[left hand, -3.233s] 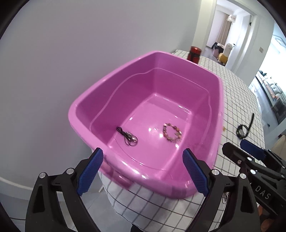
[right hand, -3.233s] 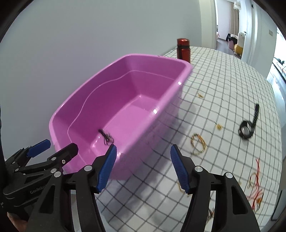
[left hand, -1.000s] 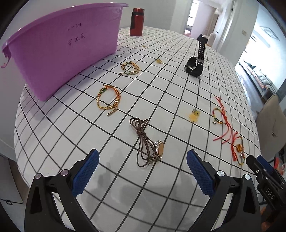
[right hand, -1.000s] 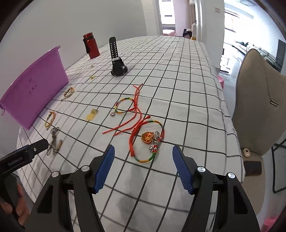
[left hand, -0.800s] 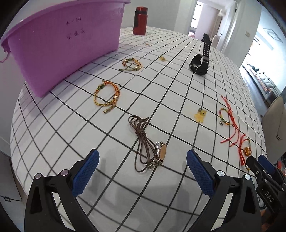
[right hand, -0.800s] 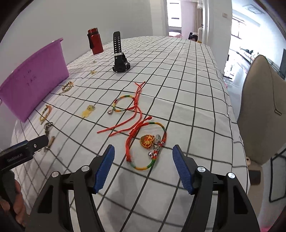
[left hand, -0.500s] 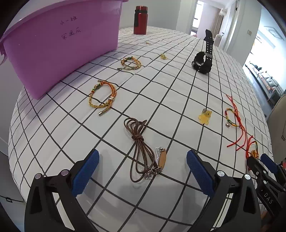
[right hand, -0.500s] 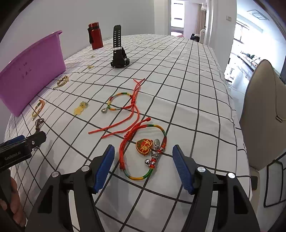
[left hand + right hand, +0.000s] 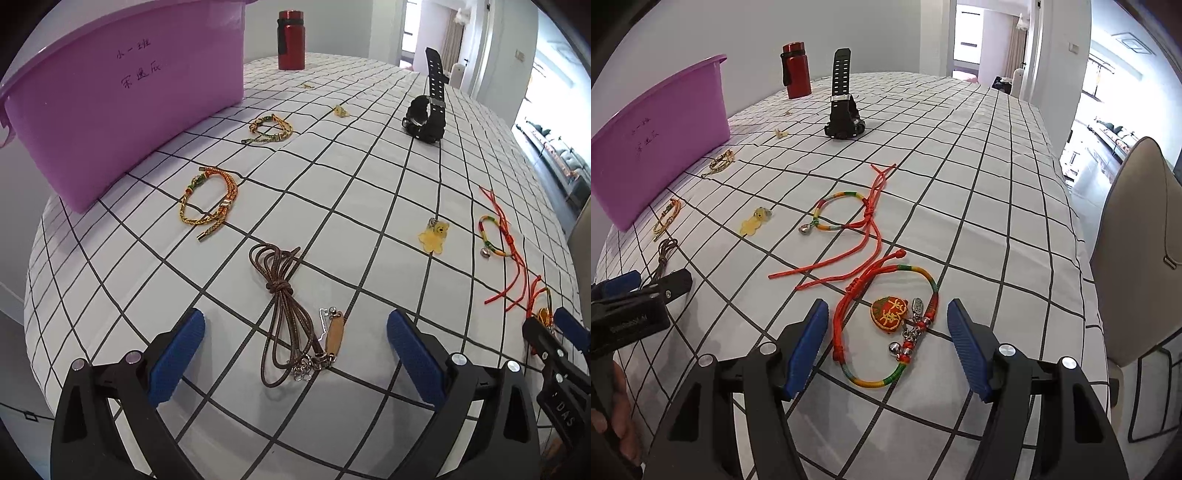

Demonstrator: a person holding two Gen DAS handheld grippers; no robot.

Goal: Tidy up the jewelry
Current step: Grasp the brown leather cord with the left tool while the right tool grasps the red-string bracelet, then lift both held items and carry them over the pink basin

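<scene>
Between our left gripper's point(image 9: 295, 347) blue pads lies the knotted brown leather cord necklace with its small wooden tag and silver chain point(image 9: 284, 314), flat on the white black-gridded tablecloth point(image 9: 351, 229); the jaws stand wide apart, gripping nothing, pads clear of the cord on either side. Over on the other side, our right gripper point(image 9: 886, 341) is just as spread, empty, straddling the red-and-rainbow braided bracelet with an embroidered red charm and little bells point(image 9: 890, 321). Just beyond that sits a second rainbow bracelet trailing long red strings point(image 9: 849, 218), and a yellow bear-shaped charm point(image 9: 433, 238) rests between the two working areas. Further out, we see an orange-gold woven rope bracelet point(image 9: 208, 205) and a green-and-gold braided one point(image 9: 269, 129), both near the tall purple plastic tub with handwriting on its wall point(image 9: 122, 88). A chunky black digital watch point(image 9: 424, 114) stands with its strap upright, well apart from the tub, and a red metal bottle point(image 9: 291, 40) stands at the far end. A beige chair back point(image 9: 1137, 258) is beside the table edge.
</scene>
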